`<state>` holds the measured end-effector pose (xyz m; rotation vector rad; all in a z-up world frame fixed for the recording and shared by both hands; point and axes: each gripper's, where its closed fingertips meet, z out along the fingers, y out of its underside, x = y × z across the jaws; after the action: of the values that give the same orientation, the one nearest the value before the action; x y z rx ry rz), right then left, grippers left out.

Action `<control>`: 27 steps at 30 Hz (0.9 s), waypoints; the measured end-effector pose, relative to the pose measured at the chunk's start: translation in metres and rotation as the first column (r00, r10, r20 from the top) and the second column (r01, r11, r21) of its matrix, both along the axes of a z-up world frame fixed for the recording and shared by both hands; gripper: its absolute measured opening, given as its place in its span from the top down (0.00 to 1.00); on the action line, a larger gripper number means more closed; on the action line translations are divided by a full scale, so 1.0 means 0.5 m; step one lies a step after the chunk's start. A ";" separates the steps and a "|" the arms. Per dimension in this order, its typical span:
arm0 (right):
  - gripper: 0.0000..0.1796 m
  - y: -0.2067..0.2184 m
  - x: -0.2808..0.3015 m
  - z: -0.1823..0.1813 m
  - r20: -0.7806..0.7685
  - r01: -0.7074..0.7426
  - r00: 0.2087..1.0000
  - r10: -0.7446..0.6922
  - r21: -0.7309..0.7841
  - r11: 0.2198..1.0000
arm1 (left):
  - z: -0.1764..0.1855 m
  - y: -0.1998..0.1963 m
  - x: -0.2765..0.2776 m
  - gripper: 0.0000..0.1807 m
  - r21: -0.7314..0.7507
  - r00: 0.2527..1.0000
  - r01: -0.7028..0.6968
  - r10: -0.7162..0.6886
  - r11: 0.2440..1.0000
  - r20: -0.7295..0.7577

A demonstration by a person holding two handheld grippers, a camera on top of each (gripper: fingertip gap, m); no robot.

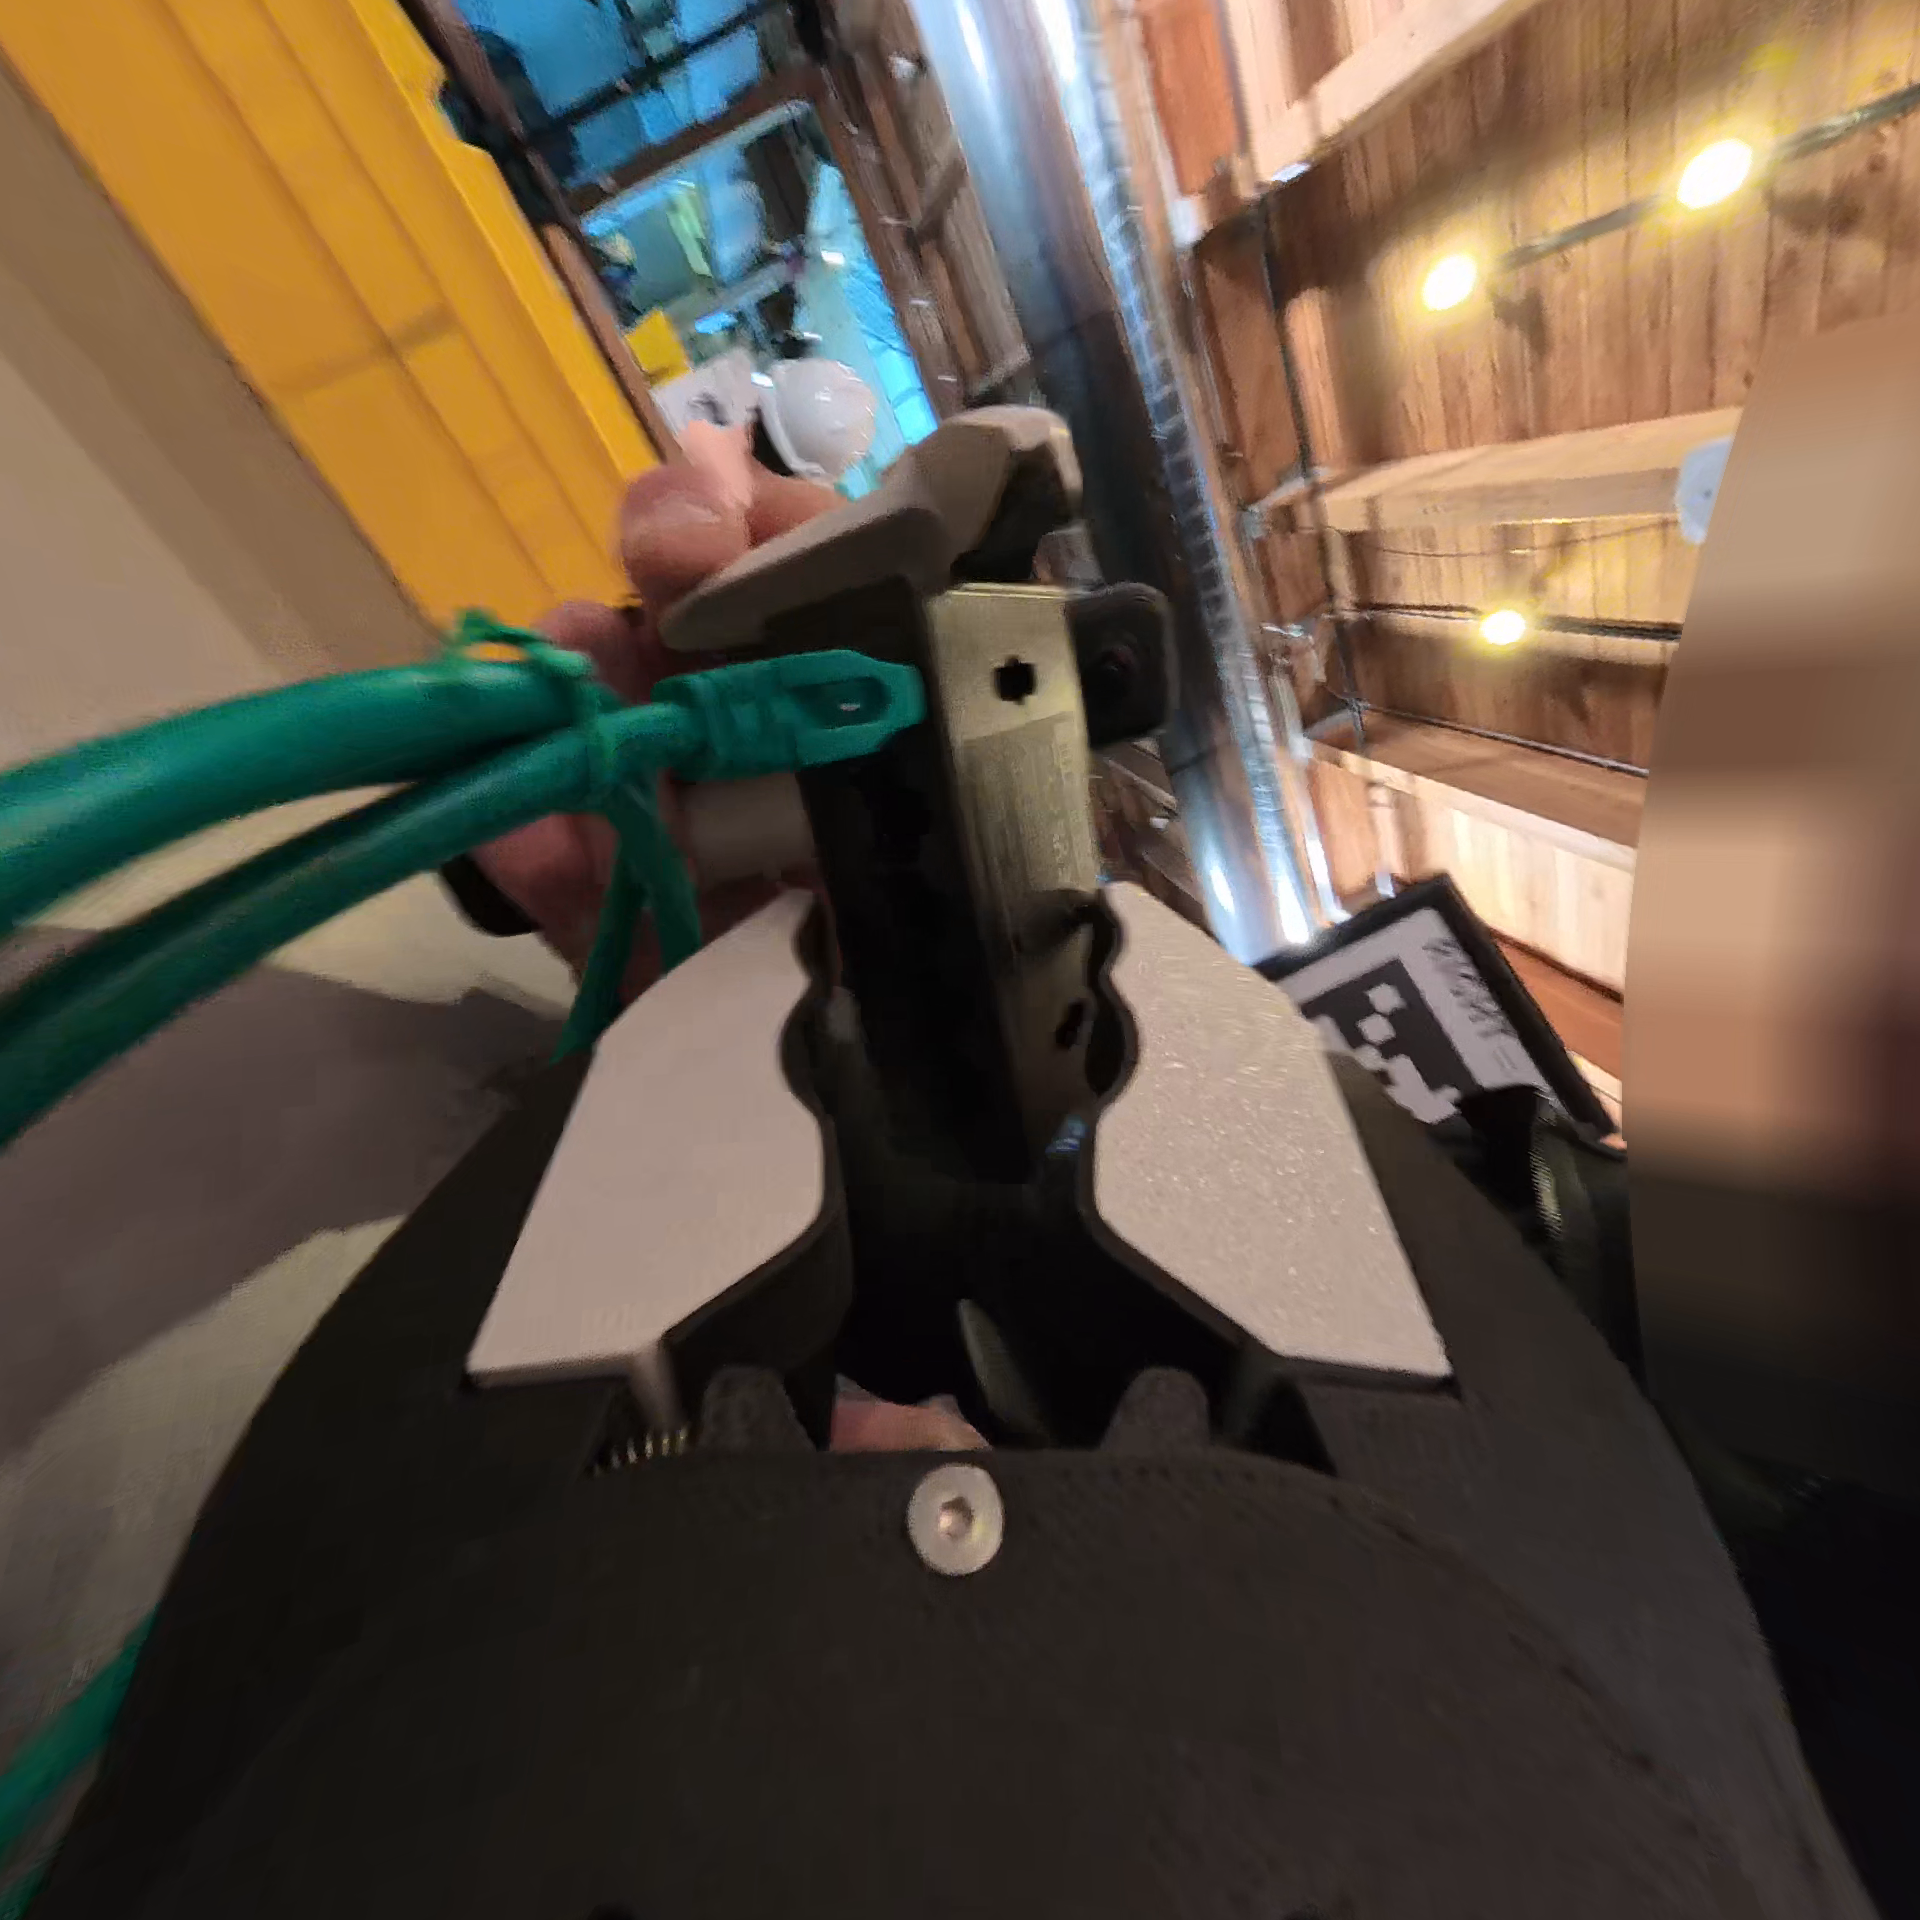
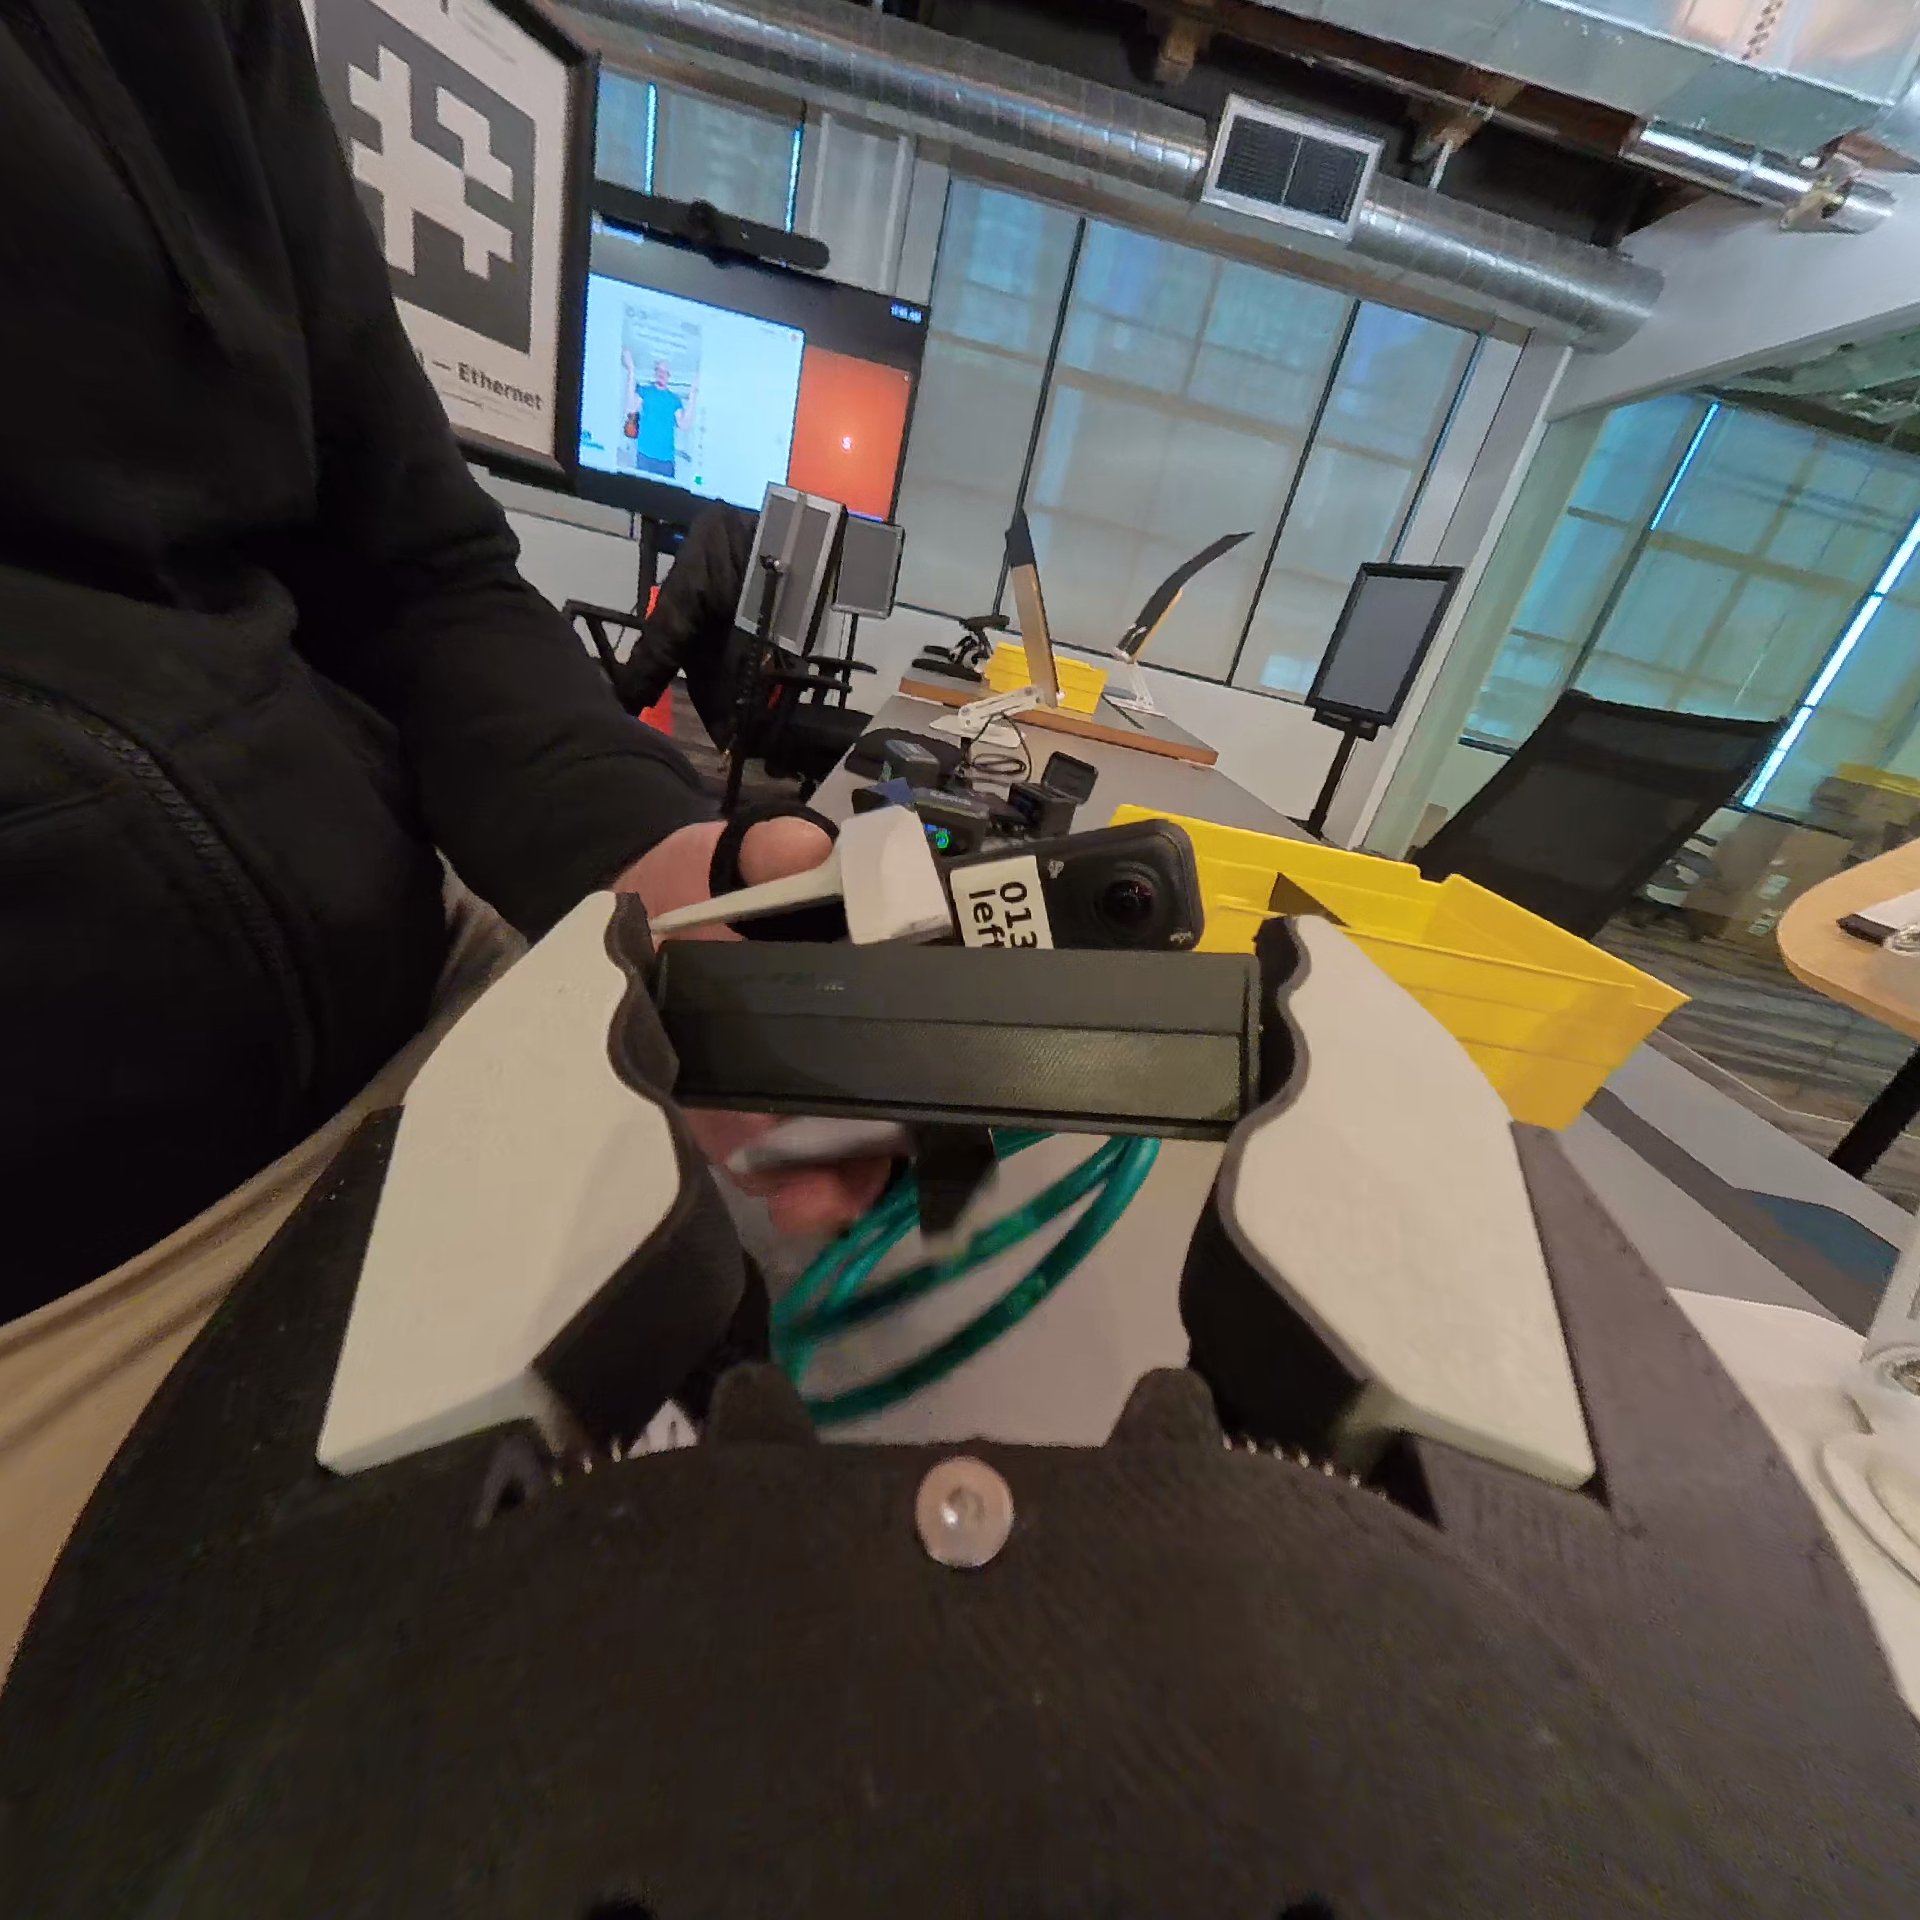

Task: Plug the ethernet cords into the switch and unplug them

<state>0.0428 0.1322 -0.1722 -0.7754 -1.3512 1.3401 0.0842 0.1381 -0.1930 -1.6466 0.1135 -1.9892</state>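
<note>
The black switch [image 2: 956, 1049] is held up off the table between both grippers. My right gripper [image 2: 956, 1029] is shut on its two short ends. In the left wrist view the switch [image 1: 1018, 790] stands on end, and my left gripper [image 1: 961, 987] is shut across its thin sides. A green ethernet plug [image 1: 821, 717] meets the switch's left face; I cannot tell if it is seated. Its green cords [image 1: 260, 769] are bound with a tie and trail off left. They loop below the switch in the right wrist view [image 2: 966, 1268]. The right gripper's finger [image 1: 862, 540] and a hand [image 1: 675, 540] show behind.
A yellow bin [image 2: 1434, 966] stands on the grey table [image 2: 1714, 1247] to the right, also seen in the left wrist view [image 1: 343, 260]. A person in a dark jacket [image 2: 208, 623] is close on the left. A glass [image 2: 1891, 1340] stands at the right edge. Both grippers' tips are close together, under 4 cm apart.
</note>
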 end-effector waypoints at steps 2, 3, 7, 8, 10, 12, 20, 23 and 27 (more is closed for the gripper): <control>0.39 0.001 0.001 -0.001 -0.006 0.005 1.000 -0.005 0.007 1.000 | 0.008 0.000 -0.001 0.79 0.045 1.000 -0.029 0.029 0.999 0.001; 0.39 0.009 -0.001 -0.011 0.019 0.030 0.999 -0.030 0.020 0.999 | 0.005 0.008 -0.006 0.81 0.062 0.997 -0.068 0.070 0.996 -0.038; 0.39 0.032 -0.016 -0.046 0.118 0.175 0.974 -0.196 0.167 0.970 | 0.002 0.027 -0.027 0.84 0.101 0.973 -0.169 0.182 0.980 -0.140; 0.39 0.034 -0.016 -0.045 0.115 0.190 0.971 -0.211 0.173 0.966 | 0.006 0.028 -0.030 0.84 0.114 0.967 -0.187 0.203 0.976 -0.151; 0.38 0.040 -0.017 -0.038 0.102 0.220 0.966 -0.238 0.163 0.962 | 0.013 0.032 -0.036 0.84 0.121 0.958 -0.227 0.244 0.966 -0.150; 0.38 0.047 -0.017 -0.031 0.091 0.257 0.957 -0.274 0.169 0.952 | 0.016 0.040 -0.046 0.84 0.100 0.950 -0.271 0.283 0.957 -0.130; 0.44 0.049 -0.018 -0.042 0.105 0.342 0.922 -0.372 0.226 0.912 | 0.008 0.039 -0.049 0.85 0.033 0.953 -0.287 0.289 0.957 -0.087; 0.44 0.043 -0.014 -0.039 0.100 0.325 0.931 -0.351 0.205 0.923 | 0.008 0.034 -0.046 0.84 0.030 0.960 -0.272 0.273 0.962 -0.068; 0.44 0.037 -0.011 -0.032 0.086 0.290 0.948 -0.306 0.162 0.943 | 0.007 0.029 -0.042 0.83 0.026 0.966 -0.251 0.252 0.968 -0.049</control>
<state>0.0374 0.1508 -0.1880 -0.9231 -1.3397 0.9602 0.0634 0.1527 -0.1894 -1.6132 -0.0556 -1.7502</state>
